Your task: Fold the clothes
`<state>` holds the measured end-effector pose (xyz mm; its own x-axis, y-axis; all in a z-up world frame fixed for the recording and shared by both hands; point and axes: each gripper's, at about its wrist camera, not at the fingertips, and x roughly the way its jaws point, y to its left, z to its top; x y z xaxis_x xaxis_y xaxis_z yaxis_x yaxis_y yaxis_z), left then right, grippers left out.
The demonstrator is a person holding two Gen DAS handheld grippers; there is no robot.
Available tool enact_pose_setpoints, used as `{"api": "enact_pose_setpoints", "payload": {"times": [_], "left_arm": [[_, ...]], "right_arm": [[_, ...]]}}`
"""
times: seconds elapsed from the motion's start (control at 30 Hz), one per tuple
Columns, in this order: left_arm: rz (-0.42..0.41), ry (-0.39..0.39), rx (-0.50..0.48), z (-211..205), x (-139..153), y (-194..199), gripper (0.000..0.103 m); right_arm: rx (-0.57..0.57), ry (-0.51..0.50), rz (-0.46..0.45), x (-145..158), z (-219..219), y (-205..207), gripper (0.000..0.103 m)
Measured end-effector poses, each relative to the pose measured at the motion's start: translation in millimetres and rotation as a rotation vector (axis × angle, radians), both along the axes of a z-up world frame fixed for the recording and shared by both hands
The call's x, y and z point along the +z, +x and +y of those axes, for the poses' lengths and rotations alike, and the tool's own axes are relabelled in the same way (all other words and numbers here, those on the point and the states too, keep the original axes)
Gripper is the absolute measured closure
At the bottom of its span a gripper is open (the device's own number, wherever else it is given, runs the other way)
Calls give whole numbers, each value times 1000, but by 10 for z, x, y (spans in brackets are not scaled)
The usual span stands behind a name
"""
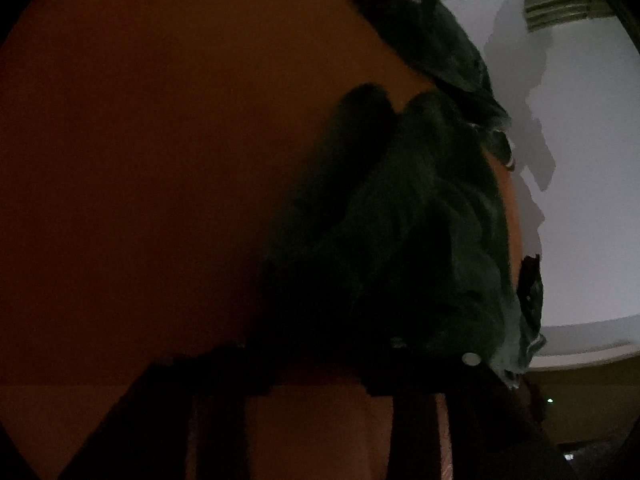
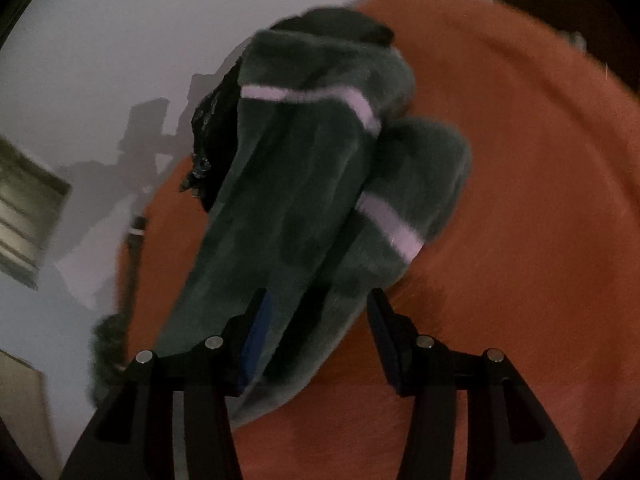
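Right hand-held gripper (image 2: 316,332) – jaws apart astride green garment (image 2: 320,168), no pinch | left hand-held gripper (image 1: 316,372) – state untellable, dark | garment bunched at orange surface (image 2: 520,200) edge, unfolded.

Right claw (image 2: 316,320) angled downward, jaws apart, left claw too dark

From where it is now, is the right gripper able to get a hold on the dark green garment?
Probably yes. The right gripper has its fingers spread, and the near end of the dark green garment already lies between them on the orange surface. Nothing blocks it; whether the fingers touch the cloth is unclear.
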<state>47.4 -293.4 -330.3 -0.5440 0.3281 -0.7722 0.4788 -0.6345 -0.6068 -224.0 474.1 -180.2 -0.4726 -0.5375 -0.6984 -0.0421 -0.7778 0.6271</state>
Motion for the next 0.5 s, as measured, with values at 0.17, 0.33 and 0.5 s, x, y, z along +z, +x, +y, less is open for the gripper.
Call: {"api": "enact_pose_setpoints", "payload": {"times": [0.17, 0.33, 0.5], "left_arm": [[95, -124, -33, -144, 509, 3, 30], [34, -16, -106, -145, 288, -201, 26], [7, 3, -7, 25, 52, -70, 25]], "right_arm": [[-40, -33, -12, -36, 162, -6, 36], [-126, -106, -4, -55, 456, -116, 33], [-141, -132, 21, -79, 438, -426, 33]]}}
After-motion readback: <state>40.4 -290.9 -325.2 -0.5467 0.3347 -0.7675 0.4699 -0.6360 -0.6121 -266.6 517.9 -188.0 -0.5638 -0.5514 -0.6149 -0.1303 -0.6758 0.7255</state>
